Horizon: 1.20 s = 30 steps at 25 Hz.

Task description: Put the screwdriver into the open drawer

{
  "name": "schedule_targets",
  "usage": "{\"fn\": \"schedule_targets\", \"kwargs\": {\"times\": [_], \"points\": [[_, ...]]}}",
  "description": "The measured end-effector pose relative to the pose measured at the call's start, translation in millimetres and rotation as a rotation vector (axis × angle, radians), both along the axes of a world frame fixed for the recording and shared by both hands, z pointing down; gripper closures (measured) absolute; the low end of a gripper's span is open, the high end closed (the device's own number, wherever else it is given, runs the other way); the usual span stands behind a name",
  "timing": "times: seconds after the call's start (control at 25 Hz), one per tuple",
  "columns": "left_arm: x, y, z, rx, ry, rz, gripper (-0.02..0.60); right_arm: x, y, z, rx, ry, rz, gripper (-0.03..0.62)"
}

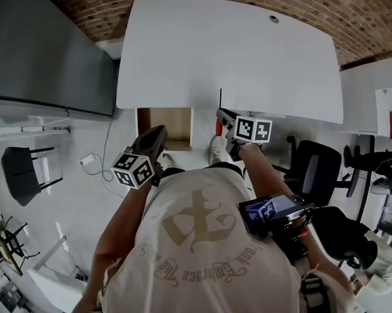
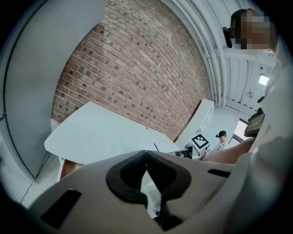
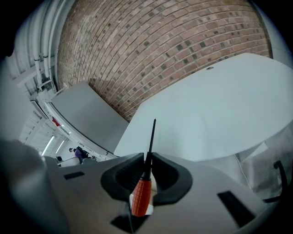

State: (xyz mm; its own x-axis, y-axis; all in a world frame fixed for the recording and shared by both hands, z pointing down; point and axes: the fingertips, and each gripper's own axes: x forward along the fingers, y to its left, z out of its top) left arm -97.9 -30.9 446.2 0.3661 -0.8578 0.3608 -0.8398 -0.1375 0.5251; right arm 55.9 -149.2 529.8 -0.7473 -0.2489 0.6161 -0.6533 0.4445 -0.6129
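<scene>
— Head view?
— Open drawer (image 1: 166, 127) sticking out from under the near edge of the white table (image 1: 231, 55). Left gripper (image 1: 158, 131) just off that edge, right gripper (image 1: 221, 113) further right along it.
— Left gripper view?
— Jaws pressed together, tips touching, pinching nothing. Pointed toward the table.
— Right gripper view?
— Clamped on the screwdriver (image 3: 143, 194) at its dark shaft, just above the orange handle. Tip up in front of the table's near edge, outside the drawer.

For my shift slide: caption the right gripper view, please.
Right gripper shut on an orange-handled screwdriver, shaft pointing toward the white table before a brick wall.
</scene>
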Motion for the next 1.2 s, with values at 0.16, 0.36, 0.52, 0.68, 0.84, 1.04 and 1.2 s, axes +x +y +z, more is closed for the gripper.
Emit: {"fn": "schedule_targets", "kwargs": {"times": [0.16,0.36,0.52,0.68,0.84,1.04,1.2], "points": [[-10,1,-6,0.018,-0.003,0.036,0.561,-13,11,-7,0.009,-0.013,0.016,0.526],[-25,10,-9,0.03,-0.006,0.084,0.561,-26,28,-13,0.015,-0.024,0.061,0.526],[-35,22,-10,0.035,0.0,0.112,0.56,-33,47,-16,0.016,-0.027,0.089,0.526],[-38,33,-10,0.042,0.004,0.147,0.561,-34,65,-20,0.018,-0.03,0.124,0.526],[-38,44,-11,0.049,0.004,0.173,0.561,-31,85,-22,0.018,-0.033,0.149,0.526],[-39,57,-11,0.056,0.006,0.204,0.561,-31,105,-24,0.02,-0.036,0.18,0.526],[-39,66,-12,0.058,0.003,0.225,0.56,-34,120,-26,0.021,-0.042,0.193,0.526]]}}
